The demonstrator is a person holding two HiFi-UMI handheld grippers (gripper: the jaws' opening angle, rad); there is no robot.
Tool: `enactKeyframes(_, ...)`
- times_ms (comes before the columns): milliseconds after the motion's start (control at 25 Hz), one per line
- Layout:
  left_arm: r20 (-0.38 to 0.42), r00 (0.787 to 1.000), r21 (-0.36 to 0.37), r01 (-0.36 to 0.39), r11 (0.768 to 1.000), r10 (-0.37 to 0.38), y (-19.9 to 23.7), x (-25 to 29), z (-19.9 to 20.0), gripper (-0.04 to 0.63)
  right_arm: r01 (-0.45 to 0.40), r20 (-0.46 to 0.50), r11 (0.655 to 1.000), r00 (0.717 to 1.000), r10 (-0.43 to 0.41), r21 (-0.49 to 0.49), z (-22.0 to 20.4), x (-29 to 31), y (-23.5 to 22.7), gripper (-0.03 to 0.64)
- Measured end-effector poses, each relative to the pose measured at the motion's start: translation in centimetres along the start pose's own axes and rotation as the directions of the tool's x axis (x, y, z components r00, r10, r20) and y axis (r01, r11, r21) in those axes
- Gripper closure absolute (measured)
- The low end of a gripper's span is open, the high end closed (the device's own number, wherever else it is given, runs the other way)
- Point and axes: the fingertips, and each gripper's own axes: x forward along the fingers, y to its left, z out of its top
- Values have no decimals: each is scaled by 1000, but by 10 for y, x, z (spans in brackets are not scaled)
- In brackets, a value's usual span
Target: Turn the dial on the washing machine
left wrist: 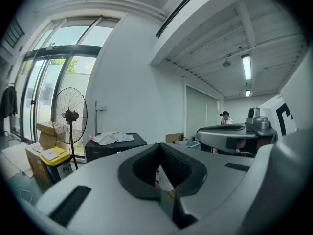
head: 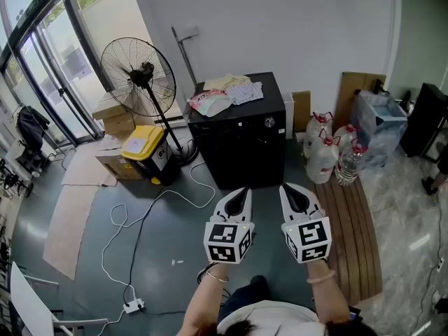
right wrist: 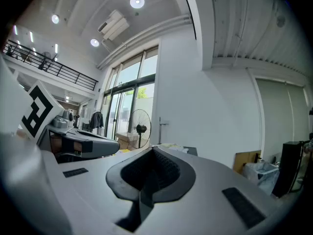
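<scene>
A black washing machine point(head: 241, 145) stands against the white wall ahead, with clothes point(head: 227, 93) piled on its lid. Its small silver dial point(head: 269, 122) sits on the front panel at the upper right. Both grippers are held side by side well short of the machine, pointing toward it. My left gripper point(head: 241, 191) has its jaws together with nothing between them. My right gripper point(head: 291, 189) is likewise shut and empty. The left gripper view shows the machine point(left wrist: 115, 146) far beyond the closed left gripper point(left wrist: 159, 152). In the right gripper view the right gripper point(right wrist: 152, 152) hides most of the machine.
A standing fan point(head: 140, 72) and a yellow bin point(head: 145, 145) stand left of the machine, with cardboard boxes point(head: 115, 114) behind. A white cable runs across the floor to a power strip point(head: 133, 304). Water bottles point(head: 325, 152) and a wooden platform point(head: 357, 236) lie on the right.
</scene>
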Motion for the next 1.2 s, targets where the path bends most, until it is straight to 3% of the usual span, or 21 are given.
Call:
enactKeyframes(320, -6, 1000, -13, 15, 1000, -15, 32, 22, -3, 580, -1, 4, 1000, 1000, 1, 31, -1, 36, 1, 591)
enactKeyframes(480, -15, 999, -16, 36, 999, -36, 44, 37, -7, 580, -11, 12, 995, 1000, 10, 96, -1, 55, 0, 591)
enactKeyframes(1000, -39, 995, -25, 92, 995, -93, 70, 74, -18, 580, 84, 5, 984, 996, -86, 156, -14, 102, -21, 591)
enactKeyframes(1200, -52, 993, -32, 102, 994, -104, 75, 87, -23, 580, 81, 5, 974, 996, -84, 211, -21, 113, -28, 591)
